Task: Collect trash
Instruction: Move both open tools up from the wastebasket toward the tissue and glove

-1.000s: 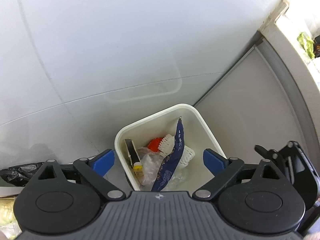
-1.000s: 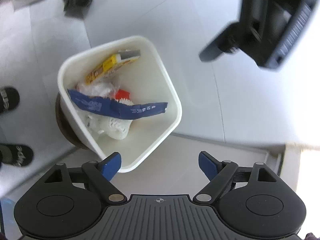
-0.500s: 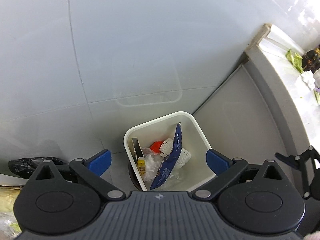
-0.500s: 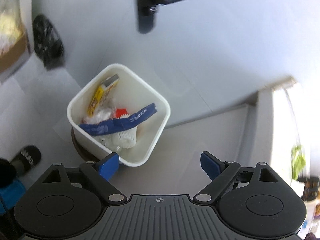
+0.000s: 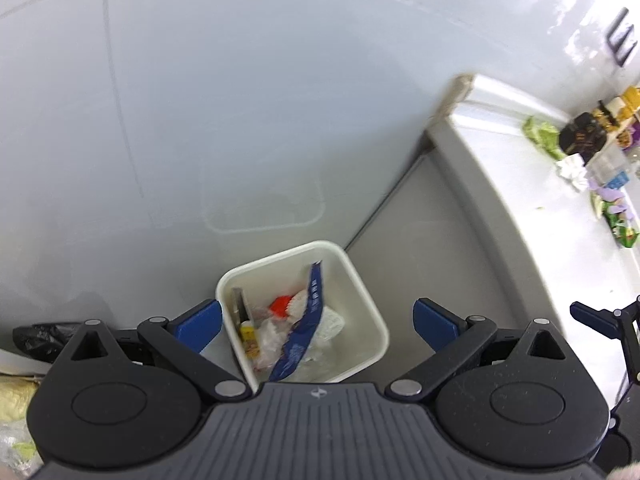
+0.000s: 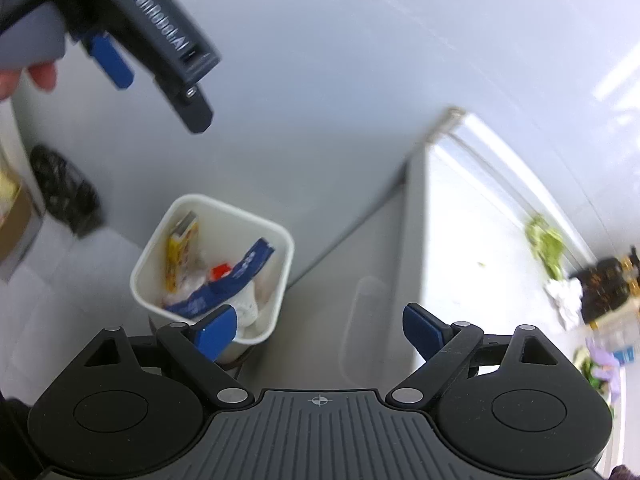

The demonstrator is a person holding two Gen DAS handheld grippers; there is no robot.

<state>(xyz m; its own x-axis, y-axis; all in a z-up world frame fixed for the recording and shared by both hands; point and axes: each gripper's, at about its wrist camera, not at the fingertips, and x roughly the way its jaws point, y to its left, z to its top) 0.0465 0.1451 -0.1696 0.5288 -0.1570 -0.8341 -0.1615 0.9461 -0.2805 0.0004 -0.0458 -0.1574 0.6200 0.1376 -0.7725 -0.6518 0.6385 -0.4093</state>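
Observation:
A white square bin (image 5: 280,255) stands on the floor below me in a corner between wall and cabinet. It holds a blue wrapper (image 5: 311,312), a red cap (image 5: 280,305), a yellow carton (image 5: 248,332) and white scraps. My left gripper (image 5: 316,320) hangs high over it, open, nothing between its blue pads. In the right wrist view the same bin (image 6: 236,205) lies lower left, and my right gripper (image 6: 320,328) is open and empty beside it. The left gripper (image 6: 152,40) shows at the top left, held by a hand (image 6: 24,76).
A white counter (image 5: 560,240) on the right carries green leaves (image 5: 542,134), crumpled tissue (image 5: 572,168), a dark container (image 5: 584,140) and purple wrappers (image 5: 616,200). The grey cabinet side (image 5: 440,240) drops beside the bin. A black bag (image 5: 40,336) and a cardboard box (image 6: 12,224) lie left.
Both grippers have risen away from the bin, which now looks smaller. The right wrist view has rolled round, and the littered counter has come into view on the right.

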